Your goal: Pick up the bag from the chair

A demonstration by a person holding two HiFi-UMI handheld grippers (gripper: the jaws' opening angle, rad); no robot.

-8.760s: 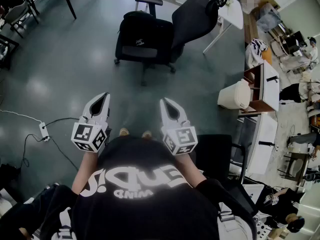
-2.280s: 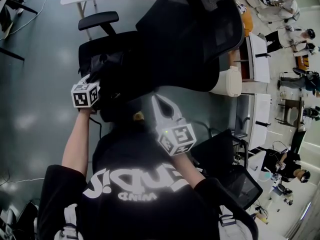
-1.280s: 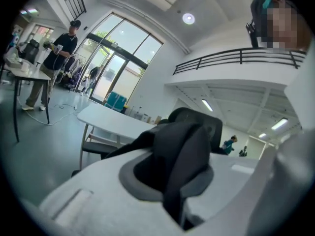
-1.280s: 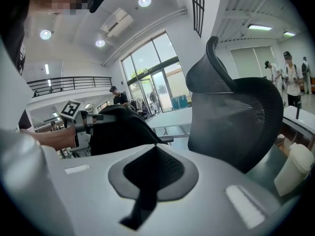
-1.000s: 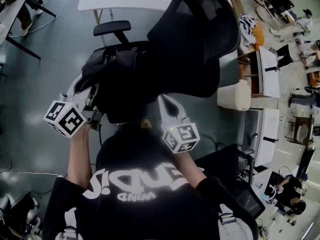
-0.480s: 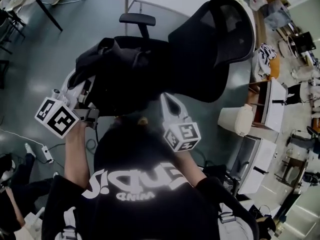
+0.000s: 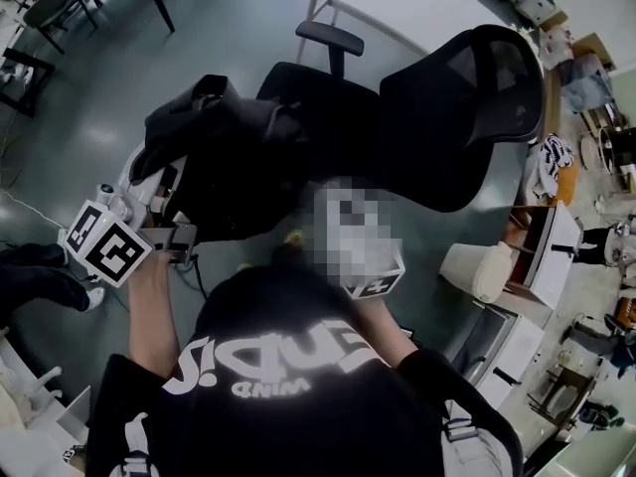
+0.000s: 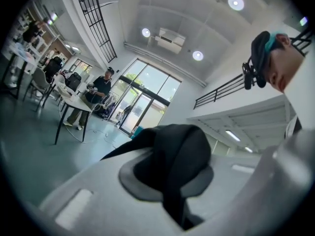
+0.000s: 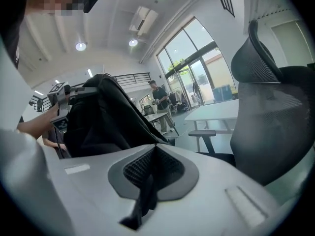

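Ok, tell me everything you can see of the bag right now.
The bag is black, soft-looking fabric, creased and slumped, shaped like a backpack. The left gripper is shut on a bunched fold or strap at its upper left side. The bag hangs at the front left of the chair, overlapping the seat's edge in the head view. Whether its underside touches the seat cannot be told.
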